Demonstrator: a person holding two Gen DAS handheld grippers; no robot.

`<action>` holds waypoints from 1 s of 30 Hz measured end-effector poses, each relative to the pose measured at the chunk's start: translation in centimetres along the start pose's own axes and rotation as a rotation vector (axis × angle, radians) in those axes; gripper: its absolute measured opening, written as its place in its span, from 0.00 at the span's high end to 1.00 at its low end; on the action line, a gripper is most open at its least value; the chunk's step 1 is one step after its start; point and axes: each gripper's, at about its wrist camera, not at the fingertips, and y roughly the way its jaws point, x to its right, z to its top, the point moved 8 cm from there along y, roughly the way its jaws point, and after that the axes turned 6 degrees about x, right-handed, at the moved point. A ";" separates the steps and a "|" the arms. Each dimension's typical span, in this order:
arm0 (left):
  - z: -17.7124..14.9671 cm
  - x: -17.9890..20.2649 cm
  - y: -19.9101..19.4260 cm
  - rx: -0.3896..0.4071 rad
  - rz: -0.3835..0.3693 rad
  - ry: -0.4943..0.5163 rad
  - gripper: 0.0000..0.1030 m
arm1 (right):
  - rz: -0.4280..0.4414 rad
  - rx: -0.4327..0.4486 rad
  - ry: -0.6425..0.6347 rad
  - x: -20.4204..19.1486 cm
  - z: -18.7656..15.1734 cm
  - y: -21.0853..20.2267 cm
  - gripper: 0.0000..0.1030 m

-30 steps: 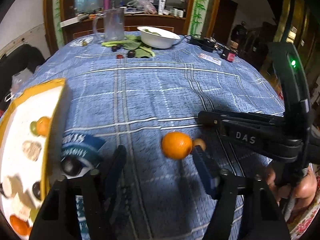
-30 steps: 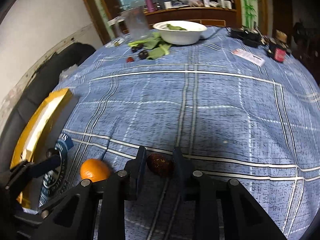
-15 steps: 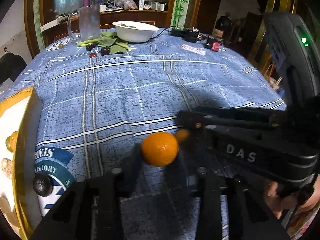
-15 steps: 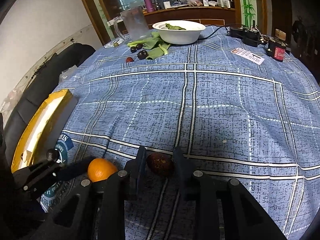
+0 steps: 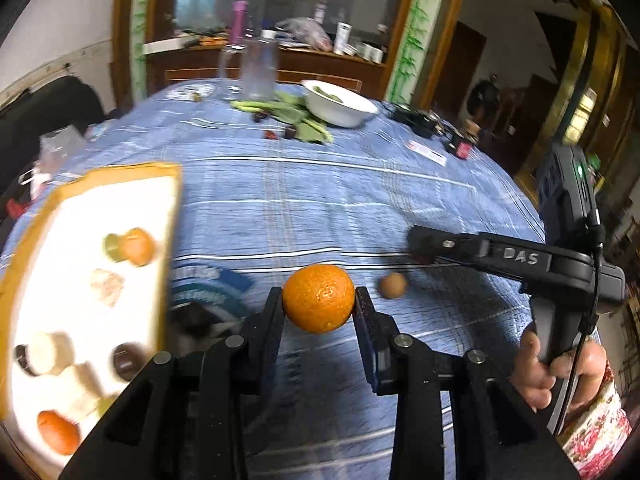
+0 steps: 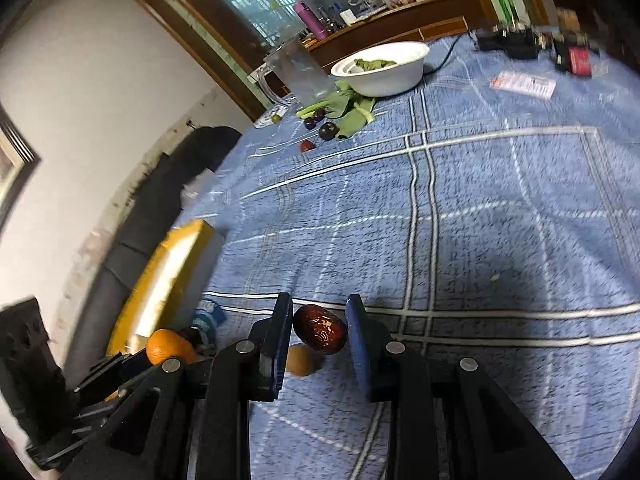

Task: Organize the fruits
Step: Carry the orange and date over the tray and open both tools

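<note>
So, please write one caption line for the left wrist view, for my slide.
Left gripper holds a round orange mandarin above the blue plaid tablecloth, beside the yellow-rimmed white tray.

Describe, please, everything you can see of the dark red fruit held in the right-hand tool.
The dark red, wrinkled oval fruit, glossy and date-like, sits tilted between the blue-padded jaws of the right gripper, which are closed on its two ends. It looks lifted above the blue checked tablecloth. A small tan round fruit lies on the cloth just below it. Its skin looks leathery and unbroken.
</note>
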 end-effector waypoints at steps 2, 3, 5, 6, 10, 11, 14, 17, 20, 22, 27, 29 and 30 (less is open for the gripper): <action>-0.1 -1.7 -1.2 0.011 0.034 -0.024 0.68 | 0.047 -0.002 0.037 -0.2 -0.1 0.0 0.71; -0.1 -2.7 -1.8 0.018 0.049 -0.040 0.68 | 0.075 -0.004 0.060 -0.4 -0.2 -0.1 0.71; -0.3 -4.7 -3.0 0.032 0.076 -0.075 0.68 | 0.119 -0.011 0.096 -1.0 -0.3 -0.2 0.71; -0.4 -5.8 -3.6 0.040 0.092 -0.095 0.68 | 0.130 -0.012 0.103 -1.5 -0.4 -0.3 0.71; -1.0 -9.8 -5.0 0.057 0.142 -0.170 0.68 | 0.128 -0.033 0.061 -4.5 -1.2 -0.4 0.71; -1.2 -10.7 -5.3 0.058 0.149 -0.191 0.68 | 0.127 -0.043 0.037 -5.8 -1.5 -0.2 0.71; -1.9 -13.3 -6.2 0.065 0.170 -0.248 0.68 | 0.123 -0.070 -0.035 -9.5 -2.1 0.5 0.71; -2.5 -15.4 -7.1 0.076 0.200 -0.274 0.68 | 0.113 -0.099 -0.124 -13.4 -2.9 1.9 0.71; -3.1 -17.1 -7.5 0.076 0.236 -0.290 0.67 | 0.106 -0.135 -0.207 -17.1 -4.0 3.9 0.70; -3.6 -17.8 -7.5 0.063 0.251 -0.293 0.67 | 0.099 -0.159 -0.250 -18.8 -4.8 5.2 0.70; -4.8 -18.8 -7.6 0.050 0.237 -0.310 0.67 | 0.019 -0.202 -0.396 -21.6 -7.1 9.2 0.70; -4.9 -18.9 -7.7 0.057 0.226 -0.316 0.66 | -0.019 -0.209 -0.440 -21.8 -7.7 10.5 0.70; -4.8 -18.9 -7.7 0.061 0.225 -0.318 0.66 | -0.041 -0.210 -0.458 -21.9 -8.1 11.0 0.70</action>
